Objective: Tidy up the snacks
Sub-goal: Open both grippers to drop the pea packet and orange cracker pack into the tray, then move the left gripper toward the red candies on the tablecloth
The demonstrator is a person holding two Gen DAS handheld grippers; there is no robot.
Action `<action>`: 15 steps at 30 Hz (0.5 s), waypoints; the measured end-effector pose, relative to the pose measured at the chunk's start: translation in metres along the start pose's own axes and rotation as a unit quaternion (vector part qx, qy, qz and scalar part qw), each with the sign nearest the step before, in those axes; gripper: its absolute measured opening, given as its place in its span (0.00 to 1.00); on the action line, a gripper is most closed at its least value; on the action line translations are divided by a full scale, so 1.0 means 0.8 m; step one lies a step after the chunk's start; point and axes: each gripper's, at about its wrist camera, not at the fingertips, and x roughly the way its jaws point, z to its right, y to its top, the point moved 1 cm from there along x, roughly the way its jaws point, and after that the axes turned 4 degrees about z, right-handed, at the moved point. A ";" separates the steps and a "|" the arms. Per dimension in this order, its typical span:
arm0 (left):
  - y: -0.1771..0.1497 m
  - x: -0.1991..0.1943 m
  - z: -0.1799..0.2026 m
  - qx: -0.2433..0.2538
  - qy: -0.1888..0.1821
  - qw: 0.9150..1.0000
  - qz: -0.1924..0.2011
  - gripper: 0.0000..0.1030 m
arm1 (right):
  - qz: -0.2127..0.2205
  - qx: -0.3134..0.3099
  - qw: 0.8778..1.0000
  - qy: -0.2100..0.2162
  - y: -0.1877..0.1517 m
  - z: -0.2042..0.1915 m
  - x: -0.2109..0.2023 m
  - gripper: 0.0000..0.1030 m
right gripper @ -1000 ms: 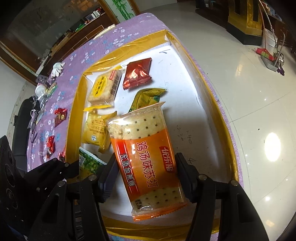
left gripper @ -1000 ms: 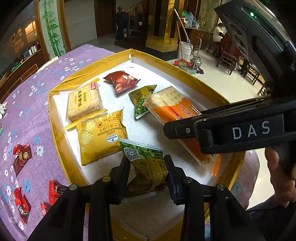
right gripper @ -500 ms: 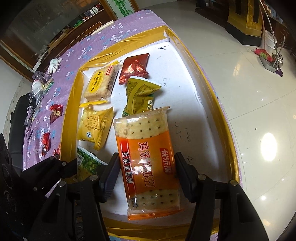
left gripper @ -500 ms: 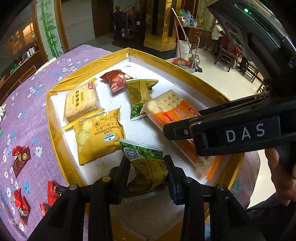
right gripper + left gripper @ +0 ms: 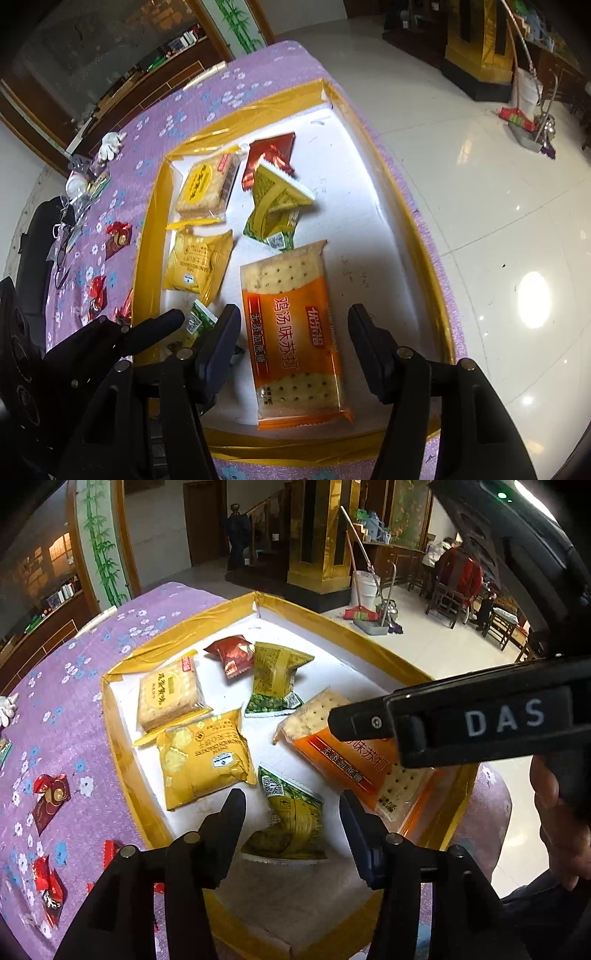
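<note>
Left gripper: jaws just opened, spread clear of the pea pack, which lies in the tray's near-left corner, long axis along the fingers. Right gripper: jaws just opened too, apart from the cracker pack lying flat near-right, long axis also along the fingers. Both packs look released; each hand sits nearest its own pack.

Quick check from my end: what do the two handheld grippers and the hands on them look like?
Both grippers are black plastic with angular linkage arms and silver pivot screws. The left gripper and right gripper carry dark blue pads. The right one's body shows white "DAS" lettering and a green light. No glove shows on the hand; a dark sleeve sits below.
</note>
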 end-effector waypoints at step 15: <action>-0.014 -0.055 -0.064 -0.068 0.043 0.996 0.047 0.56 | 0.115 -0.039 0.993 0.011 0.006 -0.060 -0.051 0.76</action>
